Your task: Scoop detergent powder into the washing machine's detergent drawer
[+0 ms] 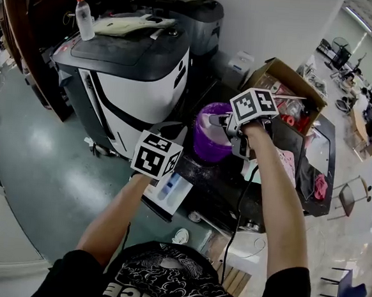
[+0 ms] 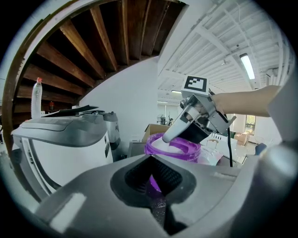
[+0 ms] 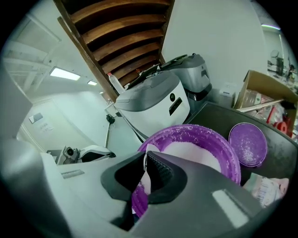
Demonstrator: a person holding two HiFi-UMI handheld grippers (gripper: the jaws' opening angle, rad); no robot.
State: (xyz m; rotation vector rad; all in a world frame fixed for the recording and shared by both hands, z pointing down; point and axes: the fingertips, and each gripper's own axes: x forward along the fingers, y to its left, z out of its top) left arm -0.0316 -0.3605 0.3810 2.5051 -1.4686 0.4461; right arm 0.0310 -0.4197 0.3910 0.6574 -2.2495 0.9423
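Observation:
A purple tub (image 1: pixel 209 140) holds white detergent powder (image 3: pixel 195 155) and stands on a dark table. My right gripper (image 1: pixel 225 123) hangs over the tub's rim (image 3: pixel 186 131), shut on a thin white scoop (image 3: pixel 141 186) that dips into the powder. The left gripper view also shows the tub (image 2: pixel 173 149) with the right gripper (image 2: pixel 174 132) reaching into it. My left gripper (image 1: pixel 164 167) is a little left of the tub, and its jaws (image 2: pixel 156 188) look shut with nothing between them. Below it lies a white detergent drawer (image 1: pixel 170 191) with a blue compartment.
The white and grey washing machine (image 1: pixel 134 70) stands at the back left with a plastic bottle (image 1: pixel 85 18) on top. The tub's purple lid (image 3: pixel 249 144) lies on the dark table (image 3: pixel 279 153). An open cardboard box (image 1: pixel 287 79) sits behind, and a pink cloth (image 1: pixel 321 187) at right.

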